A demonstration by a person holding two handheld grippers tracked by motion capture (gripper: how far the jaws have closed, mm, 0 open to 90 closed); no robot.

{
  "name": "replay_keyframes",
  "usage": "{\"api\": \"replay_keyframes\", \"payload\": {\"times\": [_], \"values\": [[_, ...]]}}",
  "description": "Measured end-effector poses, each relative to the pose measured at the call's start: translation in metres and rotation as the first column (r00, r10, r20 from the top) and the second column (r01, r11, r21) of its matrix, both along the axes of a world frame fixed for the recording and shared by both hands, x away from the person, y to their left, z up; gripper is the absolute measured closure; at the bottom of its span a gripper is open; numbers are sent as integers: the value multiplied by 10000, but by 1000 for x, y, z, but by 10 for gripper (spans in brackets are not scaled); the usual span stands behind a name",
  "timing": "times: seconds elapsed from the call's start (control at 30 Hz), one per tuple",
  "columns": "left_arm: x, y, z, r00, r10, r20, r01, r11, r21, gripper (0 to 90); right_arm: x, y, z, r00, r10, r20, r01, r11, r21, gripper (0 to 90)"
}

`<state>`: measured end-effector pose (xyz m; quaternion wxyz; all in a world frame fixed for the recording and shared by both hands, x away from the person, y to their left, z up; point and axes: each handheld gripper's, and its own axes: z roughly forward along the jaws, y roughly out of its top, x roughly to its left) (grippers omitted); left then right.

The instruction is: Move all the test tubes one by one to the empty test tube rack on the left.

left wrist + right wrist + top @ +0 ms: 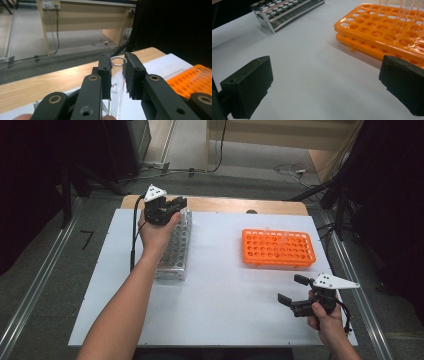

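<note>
The left gripper (176, 204) is hovering over the far end of the metal rack (176, 251), and it is clamping a clear glass test tube (117, 75) between its two black pads. In the left gripper view the tube is standing upright in the grip, its round open rim (118, 60) sitting level with the tops of the pads, and printed markings are showing on the glass just below. The tube's lower end is running out of that view, so whether it is clear of the rack I cannot tell. Over on the right, the right gripper (294, 291) is waiting low over the white worktop (225, 290), its jaws spread wide with nothing between them. It is sitting near the front of the orange rack (278, 248), which is lying well apart from the metal one. In the right gripper view a few clear tubes (404, 10) are standing in the orange rack's far rows.
</note>
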<state>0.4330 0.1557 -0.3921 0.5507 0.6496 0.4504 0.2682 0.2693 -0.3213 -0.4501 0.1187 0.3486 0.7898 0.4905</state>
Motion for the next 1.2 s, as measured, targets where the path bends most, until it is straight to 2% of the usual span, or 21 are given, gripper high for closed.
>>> {"api": "replay_keyframes", "payload": {"times": [0.1, 0.13, 0.47, 0.53, 0.7, 0.87, 1.07, 1.2], "values": [[8, -1, -3, 9998, 219, 35, -219, 9997, 131, 760, 0, 0, 0, 10000, 3, 7, -3, 10000, -3, 0], [11, -1, -4, 9998, 219, 32, -219, 9998, 32, 760, 1, -1, 0, 10000, -6, 8, 6, 10000, 2, 0], [31, -7, -9, 9988, 476, -63, -475, 9989, 50, 760, 0, -2, 0, 10000, -3, -16, 4, 10000, 90, 0], [33, -7, -11, 9986, 522, -90, -523, 9986, -53, 759, 0, -2, 0, 10000, -3, -5, 3, 10000, 97, 0], [36, -10, -18, 9983, 527, -248, -518, 9980, 364, 759, 0, -3, 0, 10000, 0, -19, 0, 9999, 107, 0], [37, -10, -21, 9982, 397, -448, -379, 9985, 403, 758, 1, -3, -1, 10000, 25, -55, -24, 9999, 129, 0], [35, -8, -26, 9952, 338, -917, -278, 9975, 657, 757, 1, -2, -2, 10000, 67, -55, -66, 9999, 102, 0], [35, -7, -29, 9930, 248, -1157, -173, 9977, 656, 756, 1, -2, -1, 10000, 85, -7, -84, 9999, 98, 0]]}}
